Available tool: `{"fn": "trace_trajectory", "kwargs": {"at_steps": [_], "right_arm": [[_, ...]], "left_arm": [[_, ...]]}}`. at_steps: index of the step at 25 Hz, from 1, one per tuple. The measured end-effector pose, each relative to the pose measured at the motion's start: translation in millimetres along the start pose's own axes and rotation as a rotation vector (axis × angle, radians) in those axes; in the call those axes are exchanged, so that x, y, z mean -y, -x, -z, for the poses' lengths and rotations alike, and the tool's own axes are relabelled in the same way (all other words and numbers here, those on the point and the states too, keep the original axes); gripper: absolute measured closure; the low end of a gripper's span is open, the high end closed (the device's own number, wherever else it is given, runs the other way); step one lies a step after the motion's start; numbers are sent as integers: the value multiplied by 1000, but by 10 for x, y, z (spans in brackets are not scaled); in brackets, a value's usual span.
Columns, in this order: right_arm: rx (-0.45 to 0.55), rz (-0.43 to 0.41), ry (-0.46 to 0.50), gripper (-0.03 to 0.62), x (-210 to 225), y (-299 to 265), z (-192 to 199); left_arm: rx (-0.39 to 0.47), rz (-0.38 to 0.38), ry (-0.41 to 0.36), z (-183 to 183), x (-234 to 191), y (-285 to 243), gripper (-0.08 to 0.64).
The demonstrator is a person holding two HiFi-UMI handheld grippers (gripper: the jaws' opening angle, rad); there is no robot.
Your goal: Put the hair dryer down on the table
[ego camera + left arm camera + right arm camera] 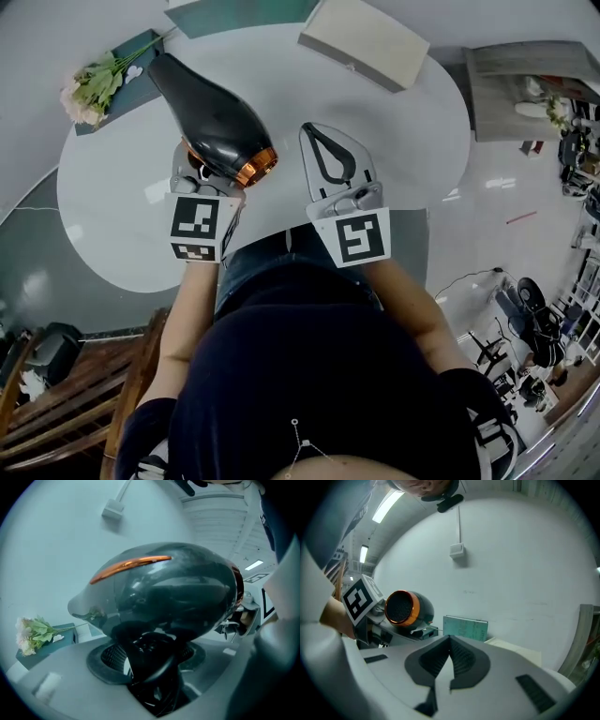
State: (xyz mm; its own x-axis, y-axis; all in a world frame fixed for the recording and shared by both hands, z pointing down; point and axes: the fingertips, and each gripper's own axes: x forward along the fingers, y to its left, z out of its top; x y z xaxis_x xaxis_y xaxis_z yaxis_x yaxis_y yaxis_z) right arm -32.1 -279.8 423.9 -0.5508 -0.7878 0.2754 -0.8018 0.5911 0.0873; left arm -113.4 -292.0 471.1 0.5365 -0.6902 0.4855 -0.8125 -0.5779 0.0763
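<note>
Grips the handle [152,667] of the dryer [164,592] in the left claw [150,665], jaws clamped partway apart on it, with the bulky black body perched above them. Holds the right claw [450,641] pressed shut on nothing, just beside the left one. Has the dryer over the near left part of the table [122,197], seemingly clear of the surface, with the copper-ringed rear toward the person and the nozzle aimed at the flowers [94,84]. Risks, first, a swivel in the grip: looks top-heavy, so could pivot about the narrow handle and tip sideways under any tilt on the way down. Risks a drop and a hard knock if let go too high, since neither gripper view shows the gap beneath. Risks a roll after release, given the rounded body and the smooth top; could end at the near rim, close by, and go over. Could sweep the nozzle into the flowers if set down too far forward. Could also clip the right claw, close at the side, during opening. Seems safe from the box [366,37], well apart at the far side.
</note>
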Motion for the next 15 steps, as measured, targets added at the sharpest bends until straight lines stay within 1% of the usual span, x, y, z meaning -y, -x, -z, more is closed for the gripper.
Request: {"fn": "trace_trajectory", "kwargs": {"at_steps": [5,15], "right_arm": [[-5,-9,-19,604,175,-82,52],[-47,-9,-37,604,423,-164,259]], "left_arm": [[-48,-16,-15,42,7,-242,302],[-140,-14,10,196,-49,-622,301]]}}
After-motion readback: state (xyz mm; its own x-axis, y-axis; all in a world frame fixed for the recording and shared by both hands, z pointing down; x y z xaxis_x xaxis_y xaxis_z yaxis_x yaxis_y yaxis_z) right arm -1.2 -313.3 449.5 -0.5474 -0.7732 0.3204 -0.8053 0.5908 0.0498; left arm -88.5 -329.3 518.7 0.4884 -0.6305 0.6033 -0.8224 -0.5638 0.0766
